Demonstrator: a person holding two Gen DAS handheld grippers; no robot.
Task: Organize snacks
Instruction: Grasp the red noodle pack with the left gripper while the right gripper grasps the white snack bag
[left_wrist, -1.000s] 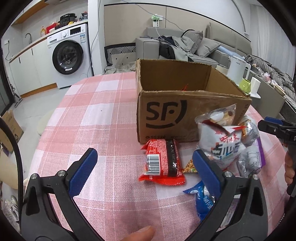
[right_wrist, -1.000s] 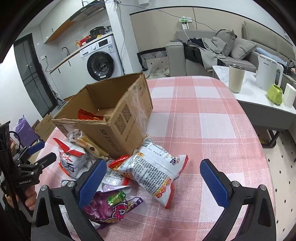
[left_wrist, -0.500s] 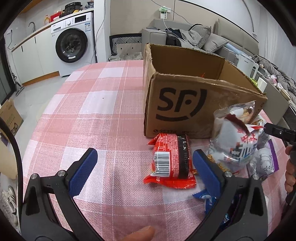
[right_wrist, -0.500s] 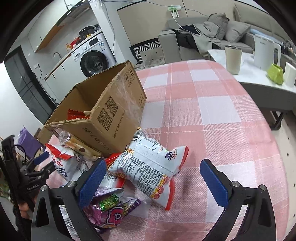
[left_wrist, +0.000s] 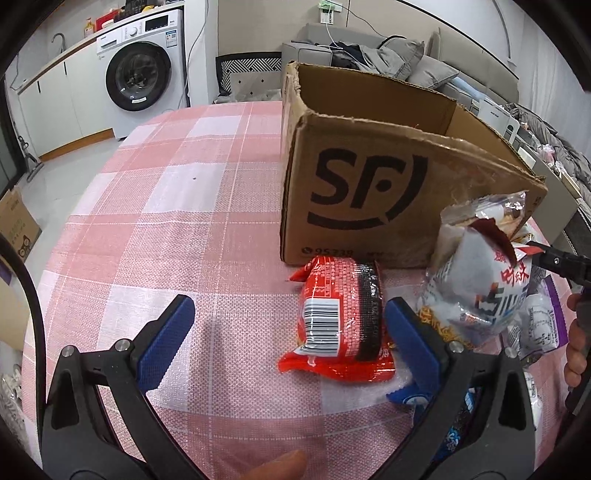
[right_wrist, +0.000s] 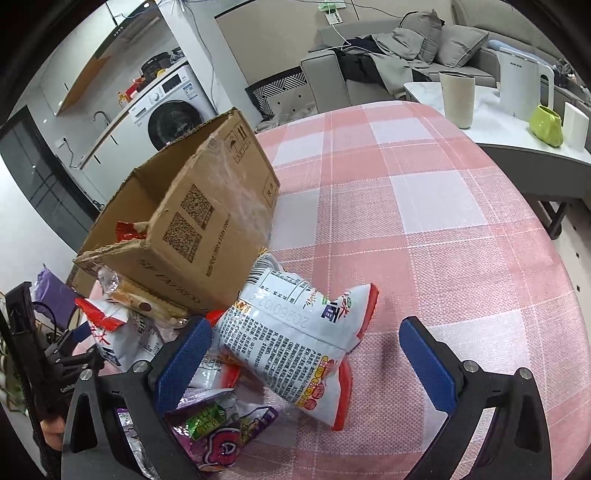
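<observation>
Both my grippers spread wide over snack packets beside the cardboard box.

My left gripper (left_wrist: 286, 334) is released, its right finger touching a red barcoded packet (left_wrist: 340, 325) lying just before the SF-marked cardboard box (left_wrist: 369, 184). My right gripper (right_wrist: 306, 354) is likewise released, straddling a white printed snack bag (right_wrist: 295, 339) leaning against the box corner on the pink checked tablecloth (right_wrist: 424, 229).
</observation>
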